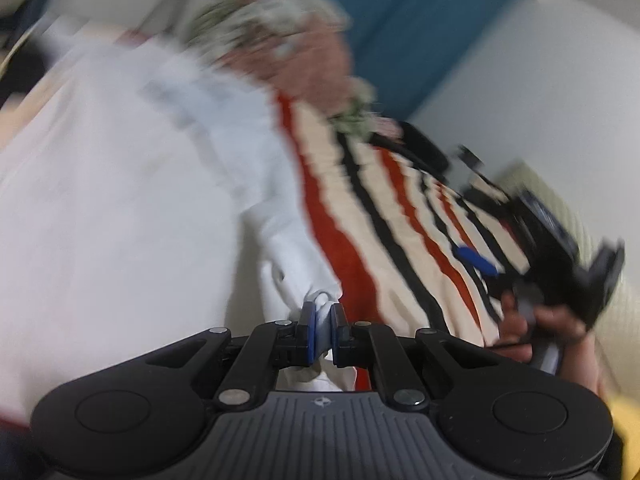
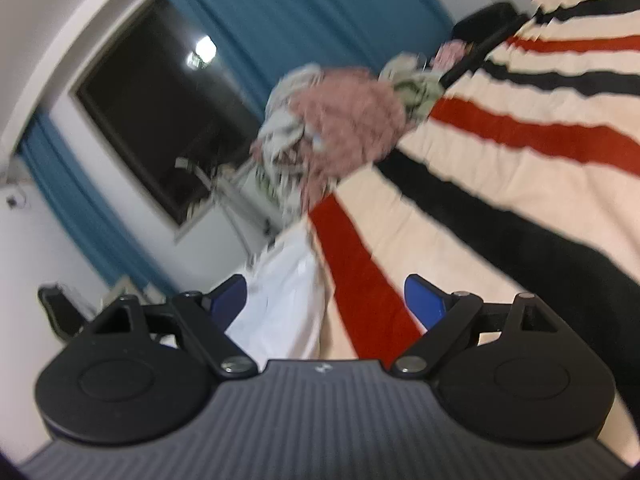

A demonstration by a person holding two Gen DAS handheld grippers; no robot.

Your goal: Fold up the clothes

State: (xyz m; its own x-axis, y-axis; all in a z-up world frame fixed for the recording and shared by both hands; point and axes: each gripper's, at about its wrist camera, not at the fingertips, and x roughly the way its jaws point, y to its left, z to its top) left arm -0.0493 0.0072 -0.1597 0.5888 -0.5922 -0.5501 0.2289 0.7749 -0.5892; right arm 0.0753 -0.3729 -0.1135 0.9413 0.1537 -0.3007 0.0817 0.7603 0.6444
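Pinching a white garment, one gripper clamped and the other spread wide.

Left gripper has its jaws closed on a bunched corner of the white garment, which spreads over the left part of the striped bedspread; its long axis seems to run from that near corner away toward the far left, though blur hides the edges. A heap of pink and patterned clothes lies at the far end of the bed. Right gripper stands agape with white cloth just between its fingers, gripping nothing. Judging by this, a fold is underway; next calls for a second pinch opposite the held corner.
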